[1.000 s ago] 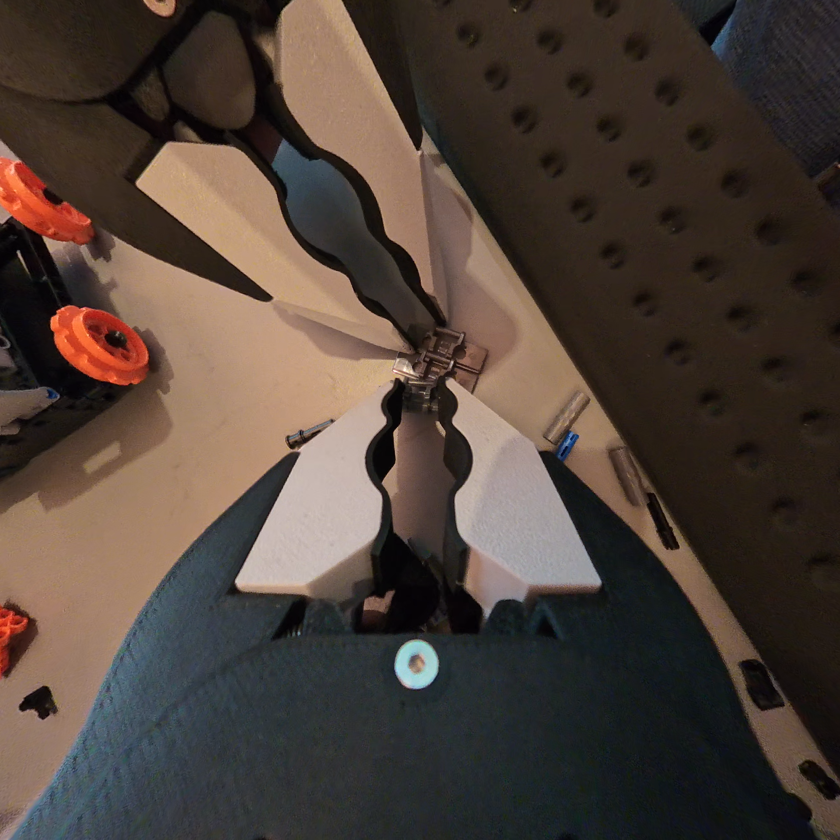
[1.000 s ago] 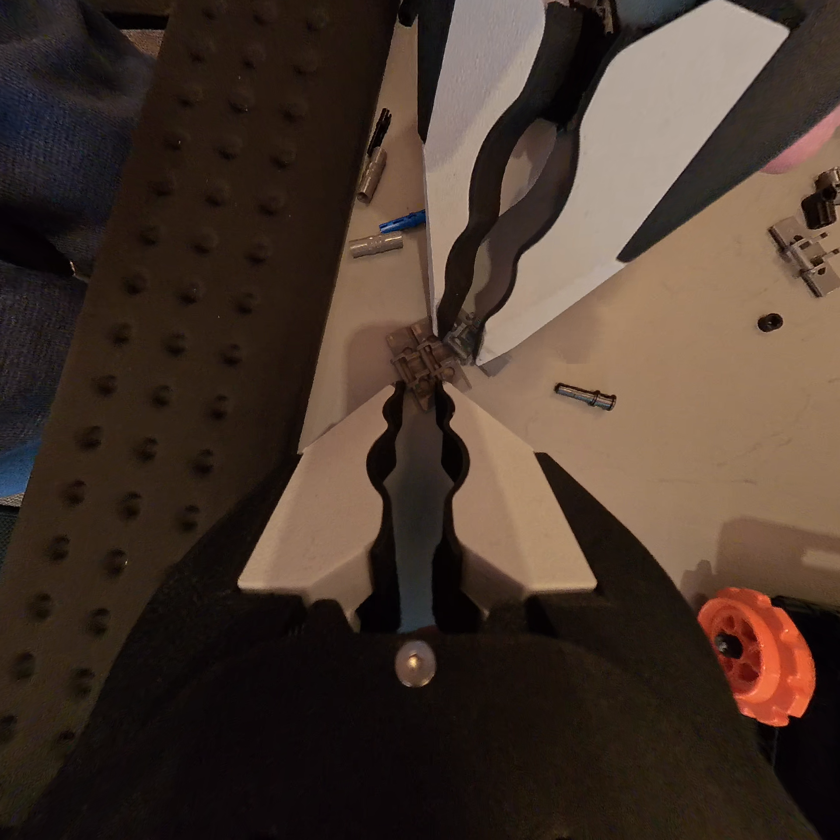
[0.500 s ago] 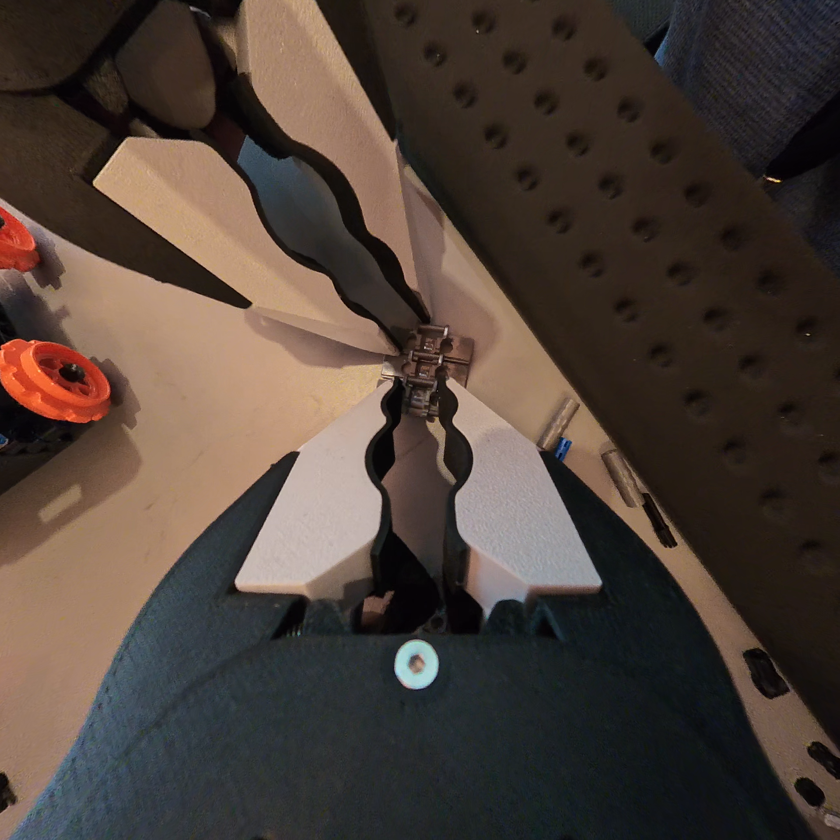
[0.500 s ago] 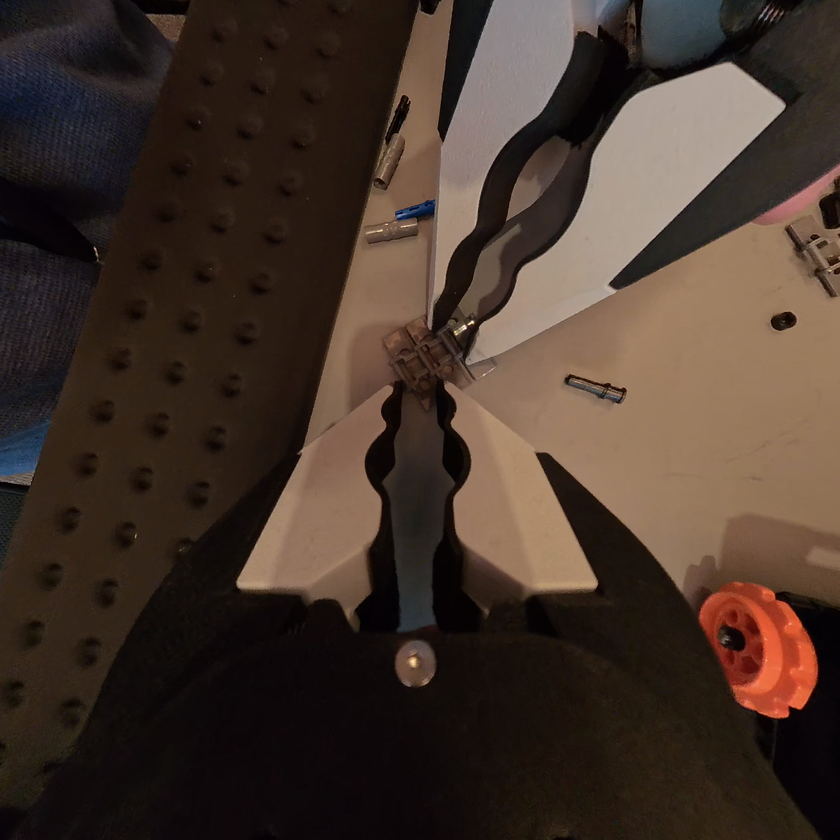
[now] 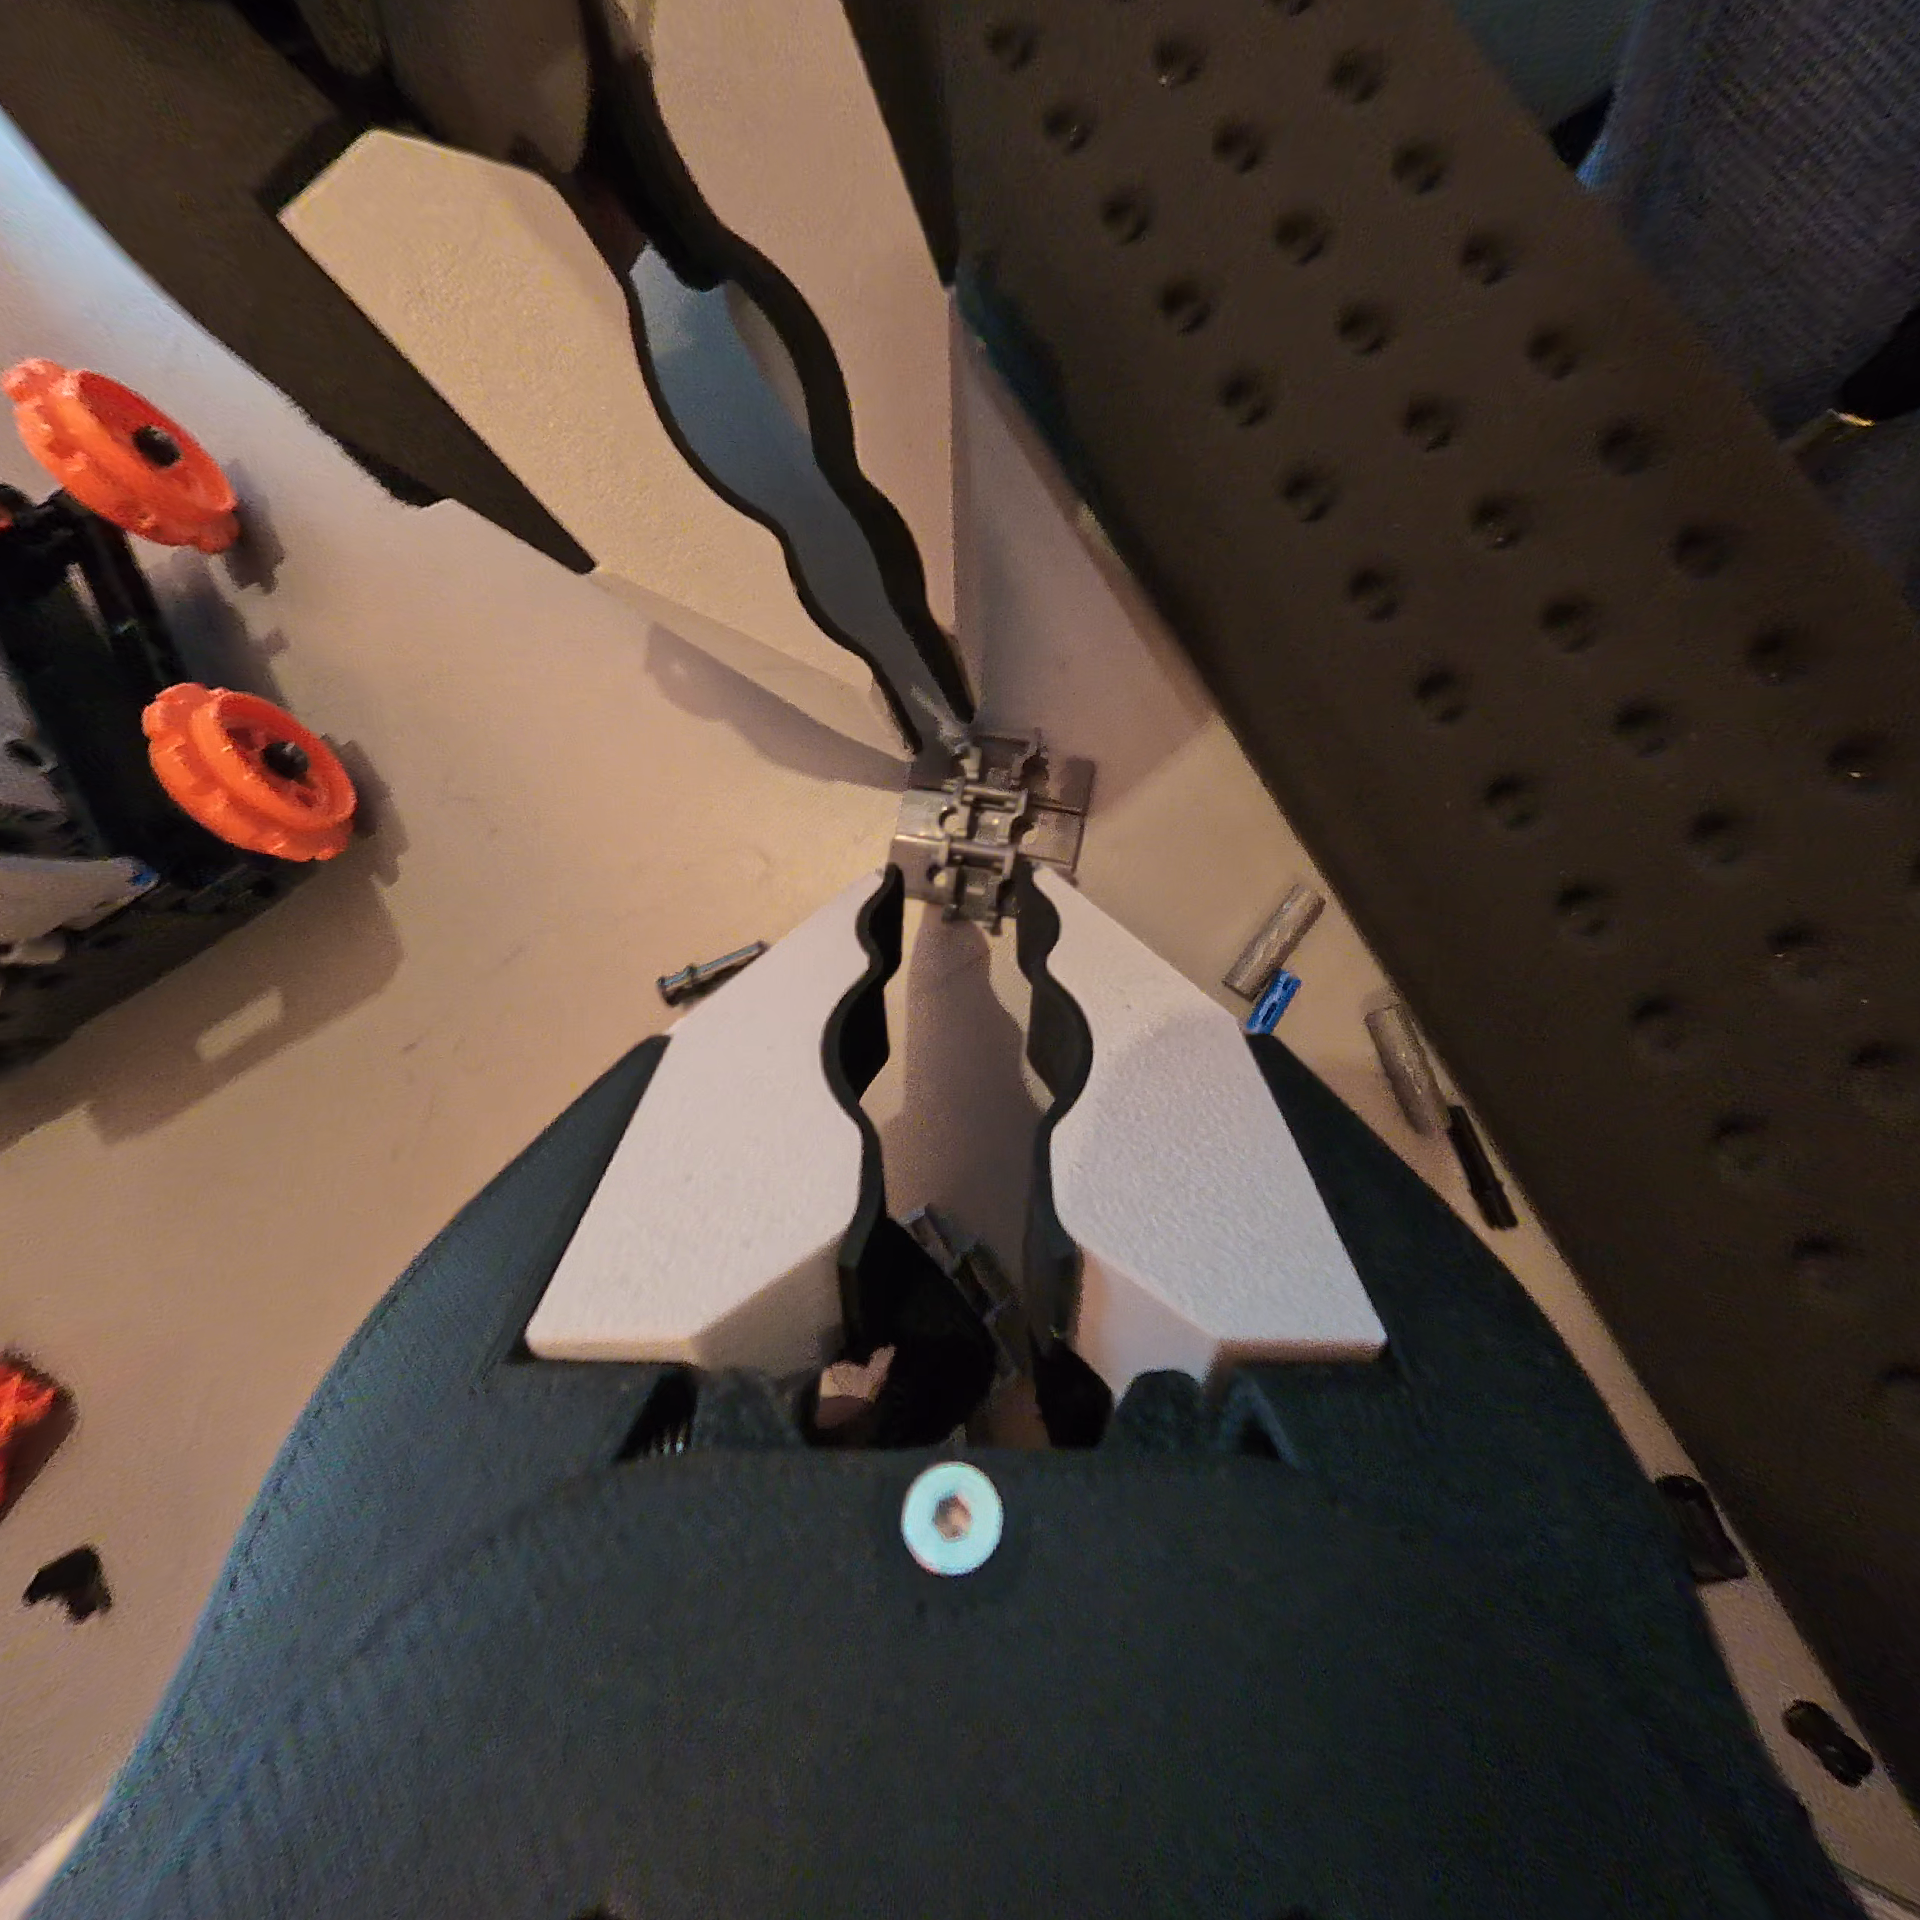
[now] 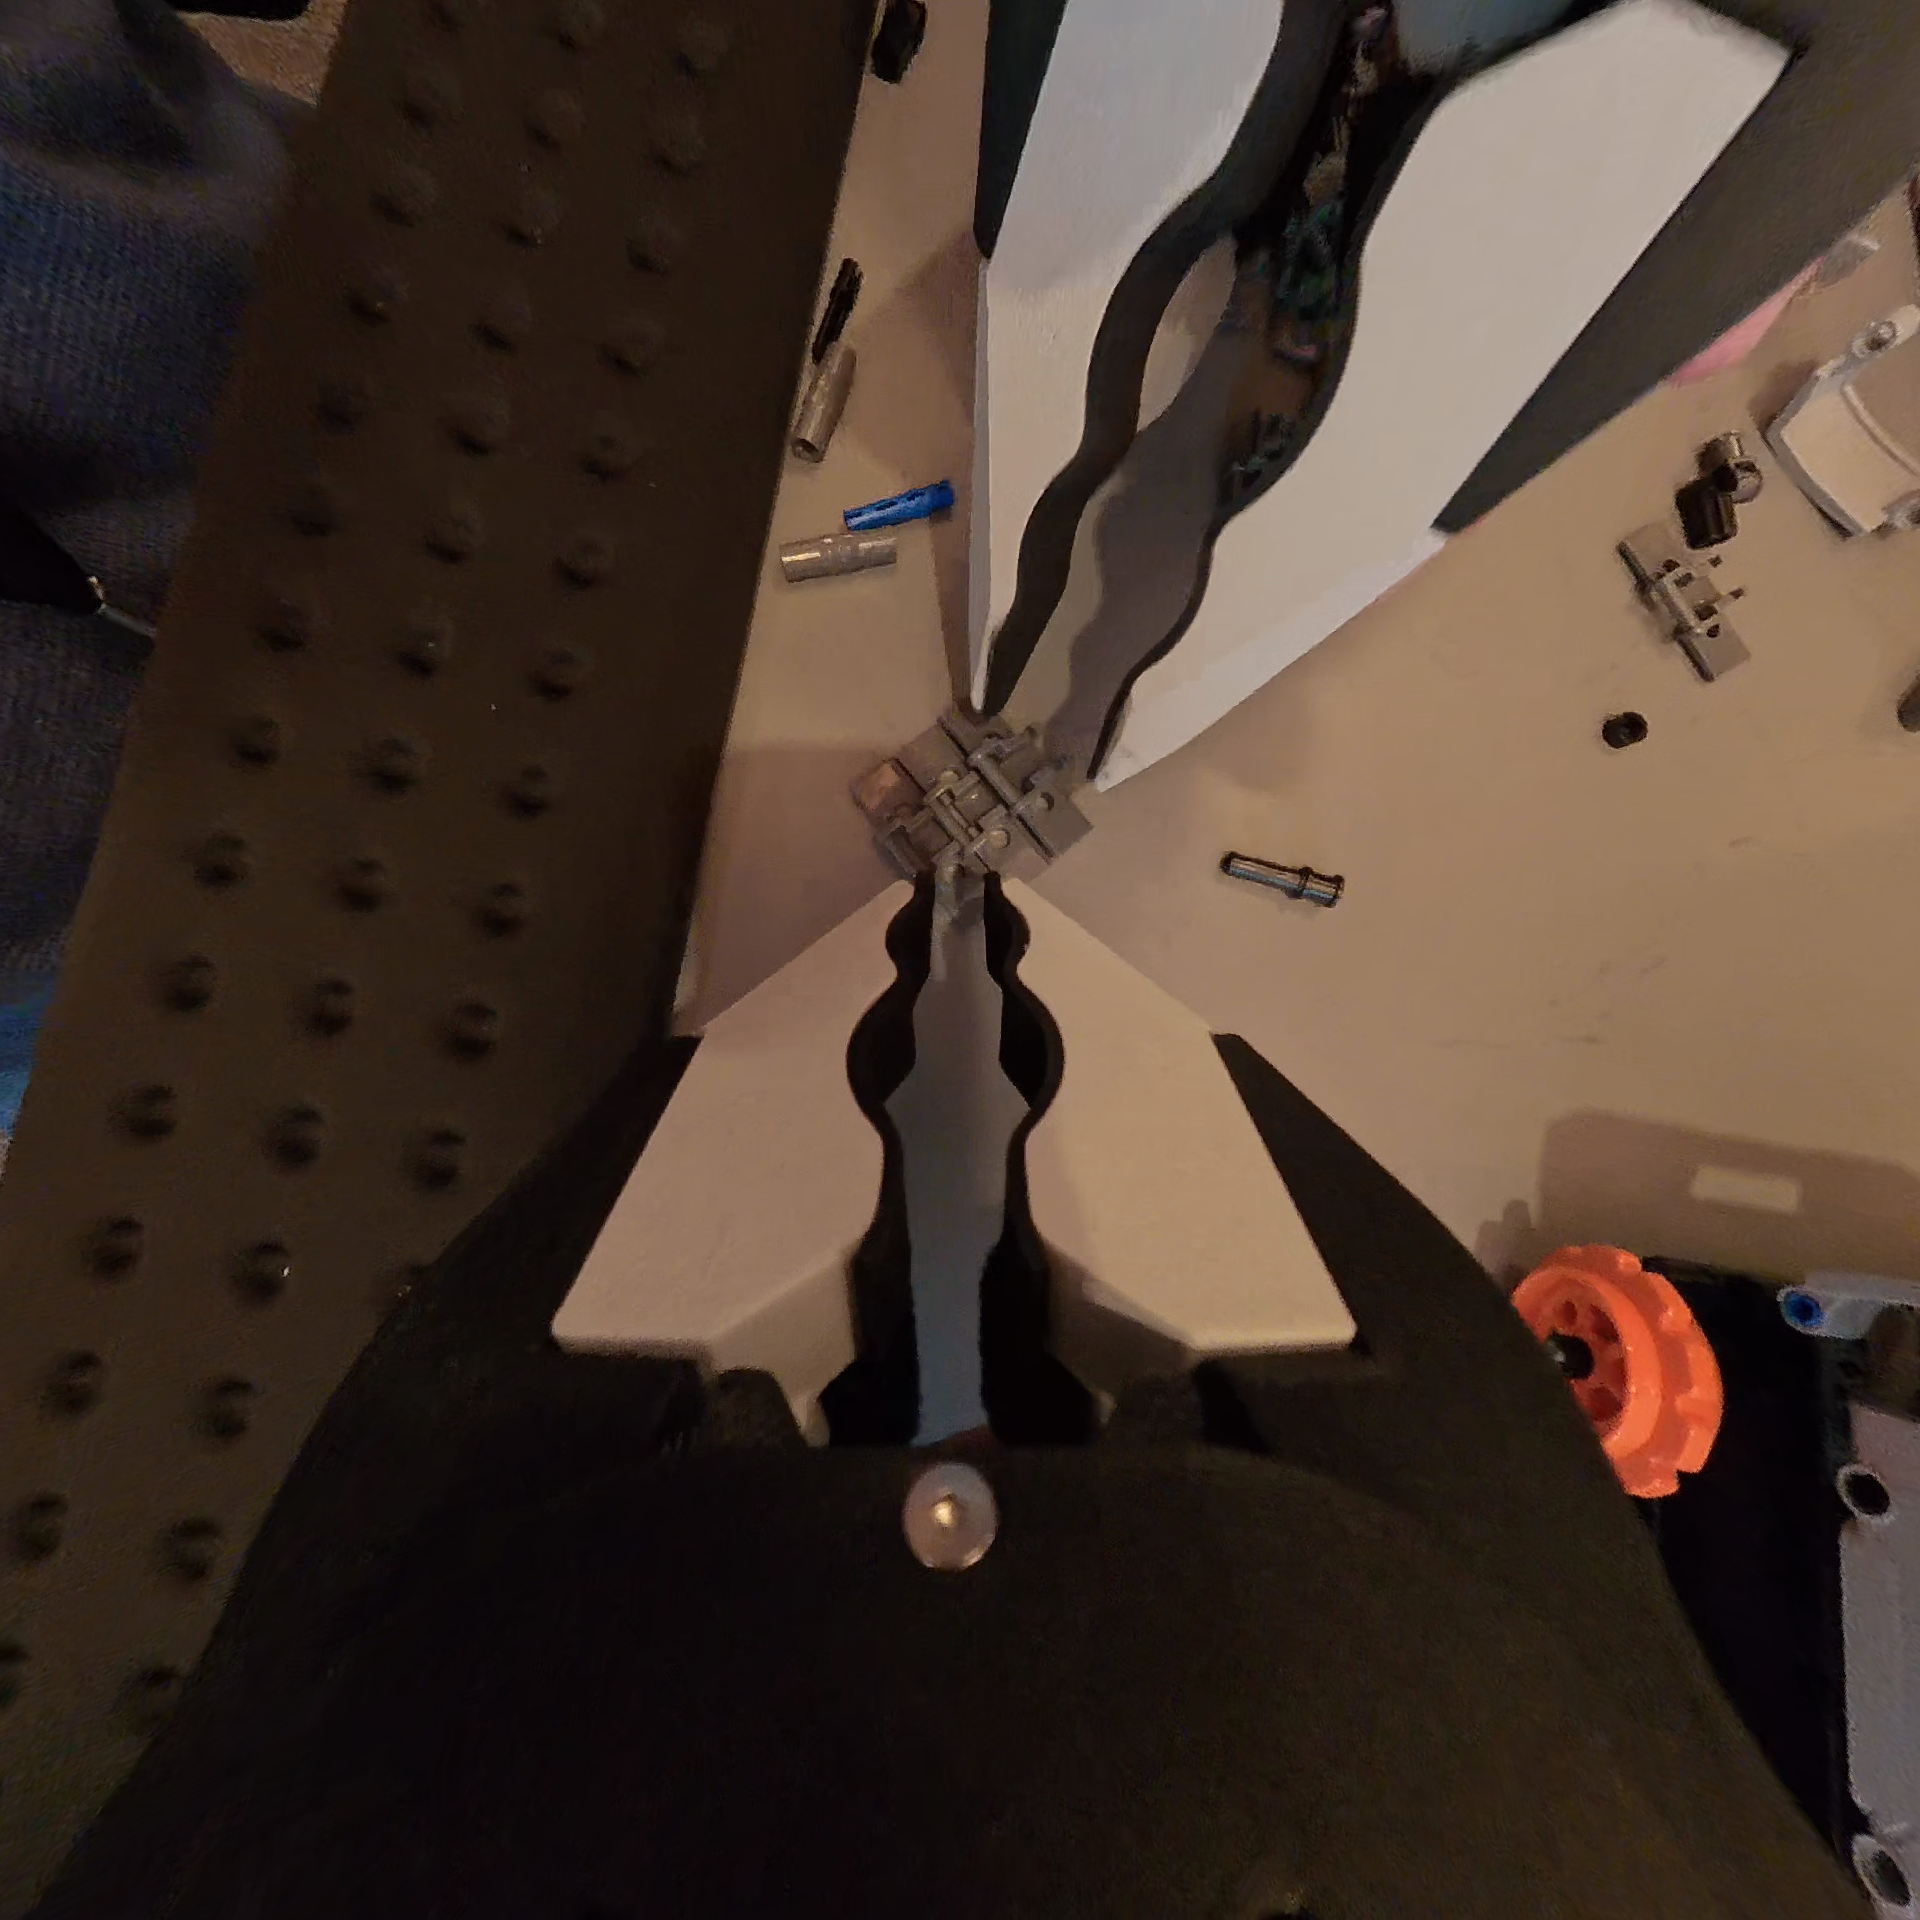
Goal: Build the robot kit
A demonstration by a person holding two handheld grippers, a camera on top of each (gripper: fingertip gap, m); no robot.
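Observation:
A small cluster of grey track links (image 5: 982, 821) hangs just above the beige table between both grippers. My left gripper (image 5: 961, 894) is shut on the near edge of the links. The right gripper (image 5: 940, 727) comes in from the top of the left wrist view and meets the links from the far side. In the right wrist view my right gripper (image 6: 961, 894) is shut on a thin edge of the grey links (image 6: 971, 800). The left gripper (image 6: 1039, 717) grips them from the opposite side.
A dark studded board (image 5: 1455, 623) runs along one side and also shows in the right wrist view (image 6: 416, 727). Orange wheels (image 5: 249, 769) sit on a black model. Loose parts lie nearby: a dark pin (image 6: 1283, 881), a blue pin (image 6: 899, 504), grey sleeves (image 6: 836, 556) and another grey link (image 6: 1683, 603). My two grippers' fingertips are within a few centimetres of each other. The dark pin (image 6: 1283, 881) lies around 5 cm away from my left fingertips.
Both grippers stay shut on the links. The pair has shifted slightly over the table, and the link cluster now lies flatter and shows more fully in the right wrist view.

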